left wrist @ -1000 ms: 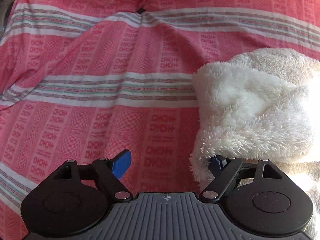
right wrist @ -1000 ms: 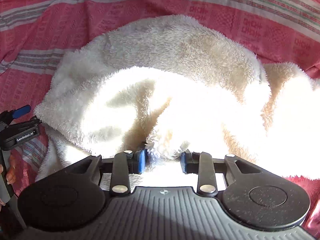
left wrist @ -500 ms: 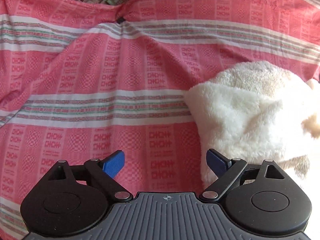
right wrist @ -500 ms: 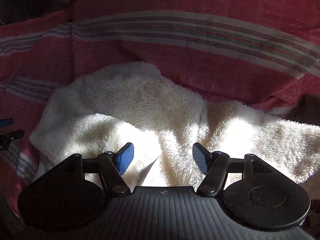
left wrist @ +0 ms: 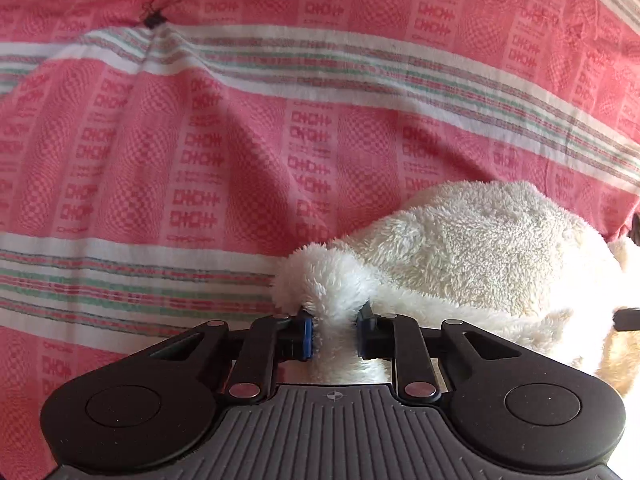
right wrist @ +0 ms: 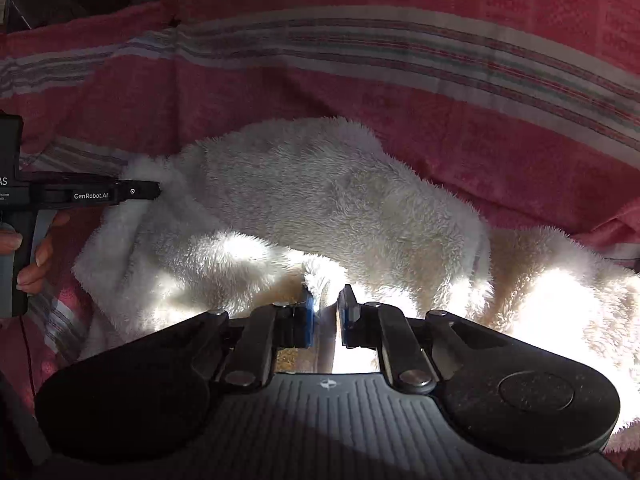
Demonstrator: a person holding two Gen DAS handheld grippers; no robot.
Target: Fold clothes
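A fluffy white fleece garment [left wrist: 480, 248] lies bunched on a pink striped cloth [left wrist: 200, 140]. My left gripper [left wrist: 334, 332] is at the garment's left edge. Its jaws are closing, and the blue pads pinch a tuft of fleece that sticks up between them. In the right wrist view the same garment [right wrist: 320, 188] spreads across the middle, partly in bright sun. My right gripper [right wrist: 324, 320] sits at its near edge, jaws closing with a fold of fleece pressed between the pads. A person's hand [right wrist: 40, 256] grips the left gripper's handle at the far left.
The pink cloth [right wrist: 400, 100] with white and green stripes covers the whole surface and has soft wrinkles. A small black clip [left wrist: 154, 20] pinches it at the top left. Some clutter shows beyond the cloth's far edge.
Both grippers stood open half a second ago and have now closed on the fleece. The left one moved right onto the garment's edge. The right one drew a little nearer the garment.
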